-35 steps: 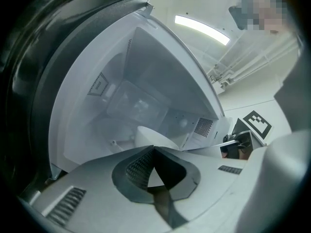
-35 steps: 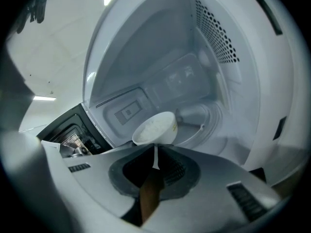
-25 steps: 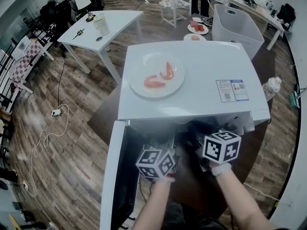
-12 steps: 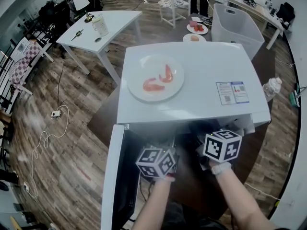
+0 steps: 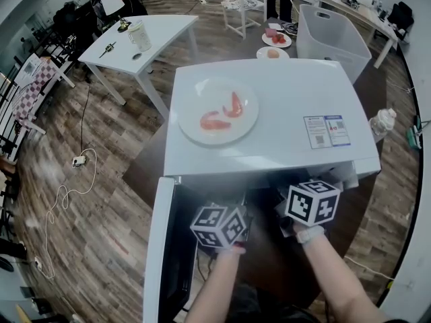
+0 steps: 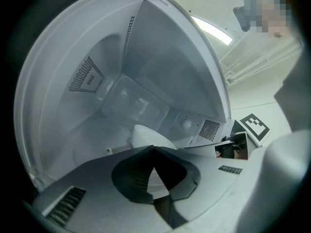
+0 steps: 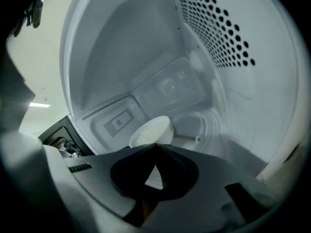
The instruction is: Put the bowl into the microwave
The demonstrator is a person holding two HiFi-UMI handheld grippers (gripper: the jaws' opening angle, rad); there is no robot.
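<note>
White bowl (image 7: 153, 130) sits inside the microwave (image 5: 289, 89), our right tool (image 7: 155, 147) closing empty, left tool (image 6: 154, 147) shut: we judge it placed.

Microwave (image 5: 283, 99) sticker (image 5: 326, 128) print too small to read

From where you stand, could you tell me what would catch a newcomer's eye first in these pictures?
The white plate of red food sitting on top of the white microwave, at the head view's middle. Then the white bowl sitting inside its cavity, with the door swung open to the left.
</note>
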